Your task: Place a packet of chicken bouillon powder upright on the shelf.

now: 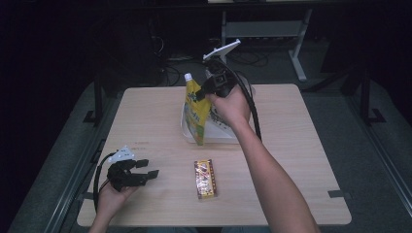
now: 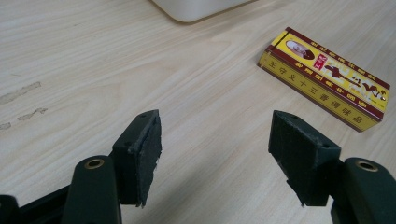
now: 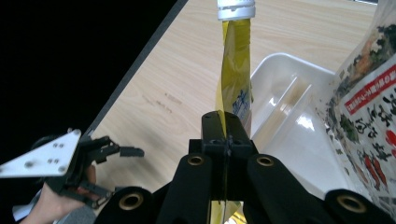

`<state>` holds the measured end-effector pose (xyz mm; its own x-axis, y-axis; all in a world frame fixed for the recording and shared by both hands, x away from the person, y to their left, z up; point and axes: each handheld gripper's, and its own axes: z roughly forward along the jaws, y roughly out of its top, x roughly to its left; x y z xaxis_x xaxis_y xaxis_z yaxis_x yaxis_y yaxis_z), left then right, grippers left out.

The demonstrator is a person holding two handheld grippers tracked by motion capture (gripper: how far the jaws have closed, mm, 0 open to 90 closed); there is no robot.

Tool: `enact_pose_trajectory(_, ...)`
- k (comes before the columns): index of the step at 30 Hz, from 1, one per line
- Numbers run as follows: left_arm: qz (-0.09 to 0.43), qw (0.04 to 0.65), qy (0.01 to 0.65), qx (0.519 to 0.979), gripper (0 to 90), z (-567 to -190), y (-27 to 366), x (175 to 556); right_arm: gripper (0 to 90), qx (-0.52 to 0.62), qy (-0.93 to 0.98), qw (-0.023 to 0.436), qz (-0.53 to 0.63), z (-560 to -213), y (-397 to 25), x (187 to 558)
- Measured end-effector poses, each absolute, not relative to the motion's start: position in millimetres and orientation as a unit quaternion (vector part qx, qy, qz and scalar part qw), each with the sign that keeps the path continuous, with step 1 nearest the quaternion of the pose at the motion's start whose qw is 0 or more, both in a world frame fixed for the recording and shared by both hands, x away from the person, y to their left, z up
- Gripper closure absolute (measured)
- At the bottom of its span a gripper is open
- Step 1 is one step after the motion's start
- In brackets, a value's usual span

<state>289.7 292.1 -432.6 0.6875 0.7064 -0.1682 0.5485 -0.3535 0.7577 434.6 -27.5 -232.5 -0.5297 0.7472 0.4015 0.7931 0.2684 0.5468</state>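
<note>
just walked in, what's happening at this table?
A person works two handheld grippers at a wooden table. The right gripper is shut on a yellow spouted pouch, holding it upright at the white bin, which already holds a printed bag. Whether the pouch is going in or coming out can't be told. The left gripper rests open near the table's front left, holding nothing. A yellow and red box lies flat on the table in front of the bin.
</note>
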Motion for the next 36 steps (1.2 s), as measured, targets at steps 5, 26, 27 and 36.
enact_pose_trajectory(5,0.097,0.417,0.382,0.819,33.8,-432.0,292.4,289.5,89.3,-0.494,-0.794,0.013,-0.355,-229.9,-17.1,439.5)
enact_pose_trajectory(26,0.100,0.408,0.380,0.824,33.6,-432.6,289.9,290.4,89.3,-0.547,-0.748,0.001,-0.376,-239.5,2.5,461.7)
enact_pose_trajectory(27,0.100,0.409,0.380,0.824,33.6,-432.5,290.2,290.5,89.3,-0.547,-0.748,0.000,-0.375,-240.3,3.9,463.0)
enact_pose_trajectory(36,0.099,0.409,0.381,0.824,33.7,-433.2,288.8,290.8,89.2,-0.560,-0.741,-0.009,-0.371,-247.7,12.9,471.8)
